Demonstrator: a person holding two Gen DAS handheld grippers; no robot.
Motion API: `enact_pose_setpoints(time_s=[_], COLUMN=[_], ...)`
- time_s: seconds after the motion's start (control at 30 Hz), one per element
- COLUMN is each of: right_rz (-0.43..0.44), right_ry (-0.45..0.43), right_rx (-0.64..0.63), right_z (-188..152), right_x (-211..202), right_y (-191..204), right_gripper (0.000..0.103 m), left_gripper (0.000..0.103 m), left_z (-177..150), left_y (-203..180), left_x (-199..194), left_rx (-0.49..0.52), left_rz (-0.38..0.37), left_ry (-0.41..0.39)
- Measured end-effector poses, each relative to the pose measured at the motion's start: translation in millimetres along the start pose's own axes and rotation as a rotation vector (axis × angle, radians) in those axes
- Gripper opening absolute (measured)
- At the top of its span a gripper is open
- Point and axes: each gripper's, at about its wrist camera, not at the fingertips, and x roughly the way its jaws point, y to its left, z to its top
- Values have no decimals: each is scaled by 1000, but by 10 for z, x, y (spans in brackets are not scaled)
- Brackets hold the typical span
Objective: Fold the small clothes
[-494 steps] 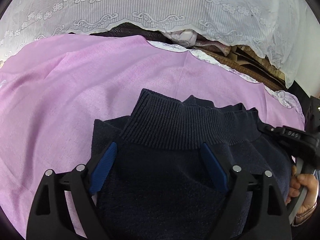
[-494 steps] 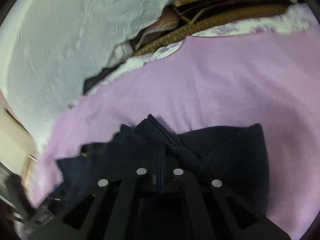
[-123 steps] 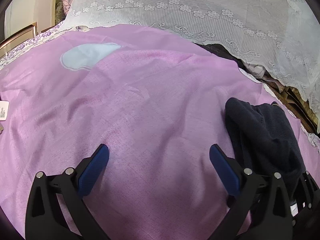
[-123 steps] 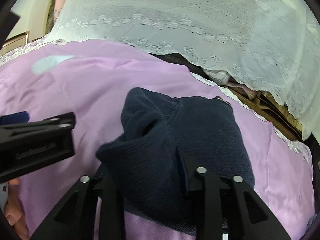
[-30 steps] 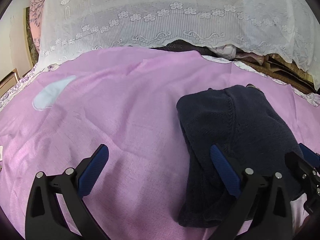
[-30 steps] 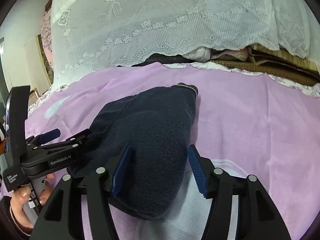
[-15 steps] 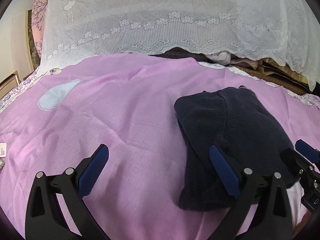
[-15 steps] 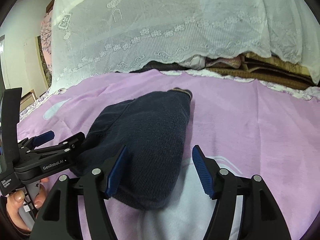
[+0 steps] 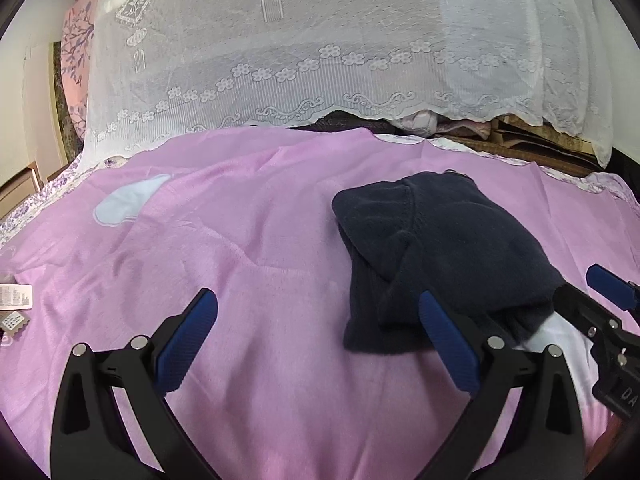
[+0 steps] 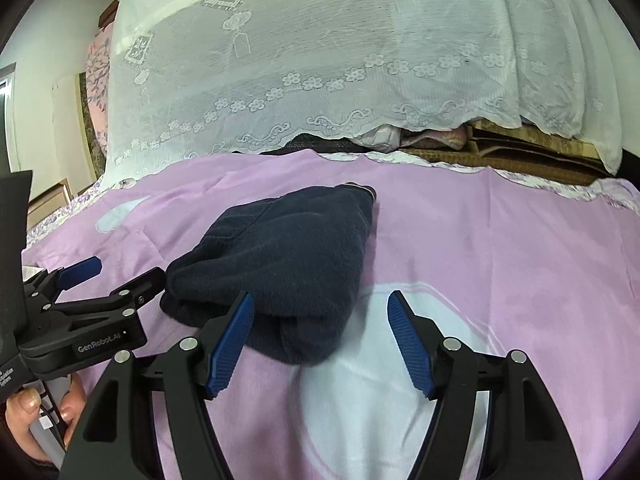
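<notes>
1. The dark sweater (image 10: pixel 288 256) lies folded in a bundle on the pink bedsheet (image 10: pixel 500 240), free of both tools.
2. Your right gripper (image 10: pixel 320 336) holds nothing; its jaws have just been opening, with only the bundle's near edge between them.
3. Your left gripper (image 9: pixel 316 336) is spread wide and empty.
4. Draw both back level, so no pad snags the knit and undoes the fold.

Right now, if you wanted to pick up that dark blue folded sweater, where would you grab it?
Probably the thick rolled edge nearest the right gripper. The dark blue sweater lies folded in a bundle on the pink sheet, and that near end bulges off the sheet. I would come from the near side, low, with open jaws over the fold.
</notes>
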Motion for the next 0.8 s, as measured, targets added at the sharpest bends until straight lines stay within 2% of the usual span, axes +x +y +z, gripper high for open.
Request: enact_pose_setpoints(time_s=[0.53,0.7,0.8], right_rz=[-4,-20,-13], right_ry=[-28,-49,-67], right_rx=[82,81,75], right_z=[-282,-292,-266], right_x=[-557,-695,-785], right_y=[-64,-32,17], right_gripper=[75,81,90], left_gripper=[98,98,98], left_z=[-179,-219,-207], left_y=[-21,-60,-100], left_x=[-510,-647,-700], left_rx=[27,46,67], left_rz=[-16,-10,1], left_ry=[-46,-58,-72])
